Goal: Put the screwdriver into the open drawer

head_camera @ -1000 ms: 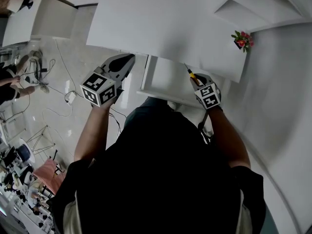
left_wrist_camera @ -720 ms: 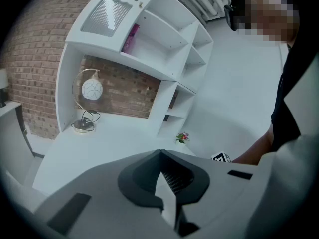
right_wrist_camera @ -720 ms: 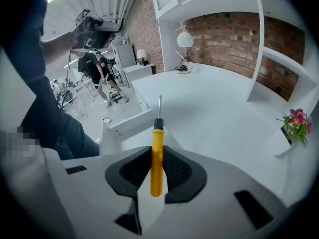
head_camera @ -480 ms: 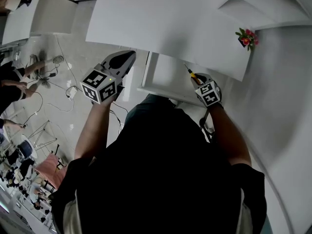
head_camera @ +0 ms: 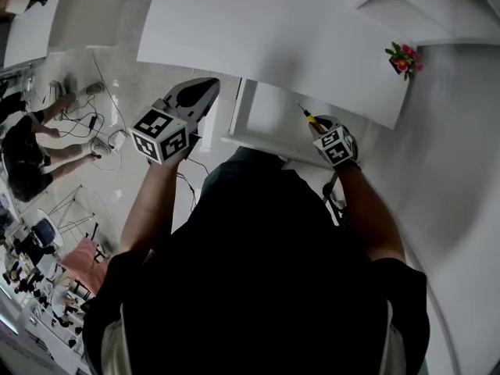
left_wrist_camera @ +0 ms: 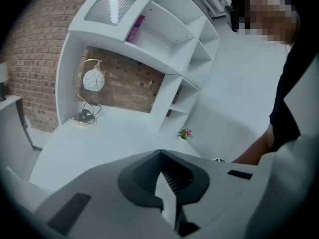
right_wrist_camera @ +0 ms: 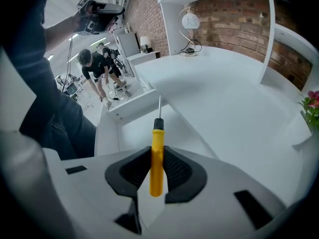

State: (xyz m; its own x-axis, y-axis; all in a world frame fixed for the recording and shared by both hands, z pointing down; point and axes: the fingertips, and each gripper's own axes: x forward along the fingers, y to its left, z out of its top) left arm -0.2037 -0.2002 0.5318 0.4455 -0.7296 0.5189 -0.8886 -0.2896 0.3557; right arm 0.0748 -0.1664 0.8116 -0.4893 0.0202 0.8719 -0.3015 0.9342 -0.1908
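Here, gripping the screwdriver (right_wrist_camera: 157, 156) in the right gripper (right_wrist_camera: 158, 172), with both jaws pressed onto the yellow handle from either side and the black collar and thin metal shaft sticking out ahead. Aiming that shaft over the white inside of the open drawer (right_wrist_camera: 130, 106), clear of its floor, not lying in it. From the head view, holding the same right gripper (head_camera: 319, 128) at the drawer's (head_camera: 234, 123) right end, close under the front edge of the white desk (head_camera: 273, 37), the screwdriver (head_camera: 307, 116) slanting up and to the left. Carrying nothing in the left gripper (left_wrist_camera: 162, 176): jaws brought together, pads meeting along a narrow seam, no object between them. Raised in the head view just left of the drawer, above the tiled floor (head_camera: 117, 92), this left gripper (head_camera: 203, 92) well apart from the tool. Further off on the desk, a small flower pot (head_camera: 405, 58) near the right corner and a round lamp (left_wrist_camera: 92, 81) by the brick wall.
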